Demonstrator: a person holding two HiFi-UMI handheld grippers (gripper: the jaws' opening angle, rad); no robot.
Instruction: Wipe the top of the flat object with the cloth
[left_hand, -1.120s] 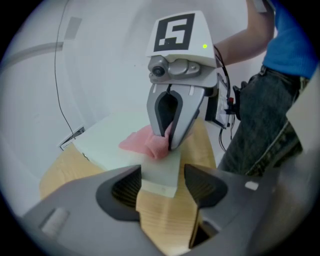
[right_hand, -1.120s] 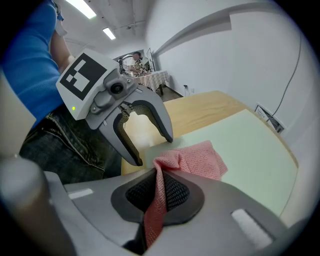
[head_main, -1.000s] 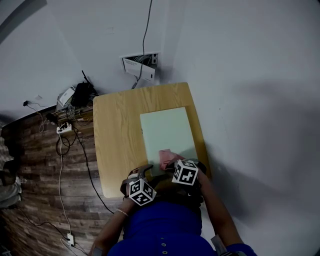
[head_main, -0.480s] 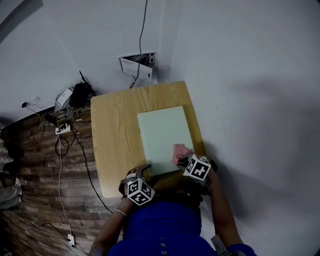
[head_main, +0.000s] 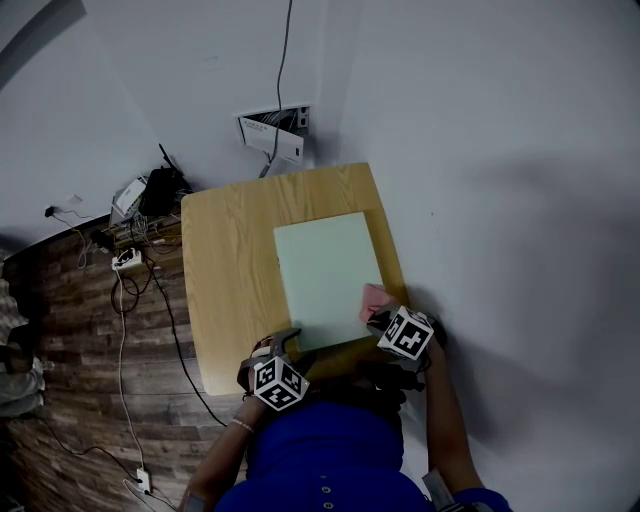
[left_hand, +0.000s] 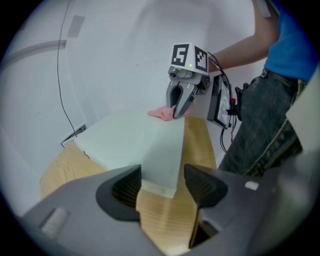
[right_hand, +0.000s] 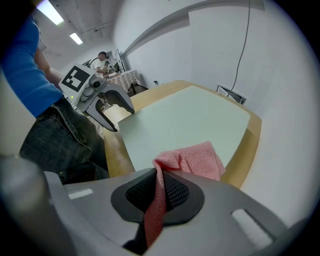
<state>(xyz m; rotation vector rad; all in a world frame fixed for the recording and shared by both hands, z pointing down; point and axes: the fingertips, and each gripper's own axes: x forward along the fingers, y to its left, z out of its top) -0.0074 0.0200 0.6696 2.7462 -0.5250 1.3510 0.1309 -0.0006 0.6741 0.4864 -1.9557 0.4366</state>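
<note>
l gripper (left_hand: 162, 184) agape, r gripper (right_hand: 159, 192) clamped

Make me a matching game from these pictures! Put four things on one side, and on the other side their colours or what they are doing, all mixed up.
Things:
1. cloth
2. flat board
3. table
4. left hand-held gripper

Colour or state:
A. pale green
B. open, holding nothing
C. pink
D. light brown wood

Right pairs: 1-C, 2-A, 3-D, 4-B
</note>
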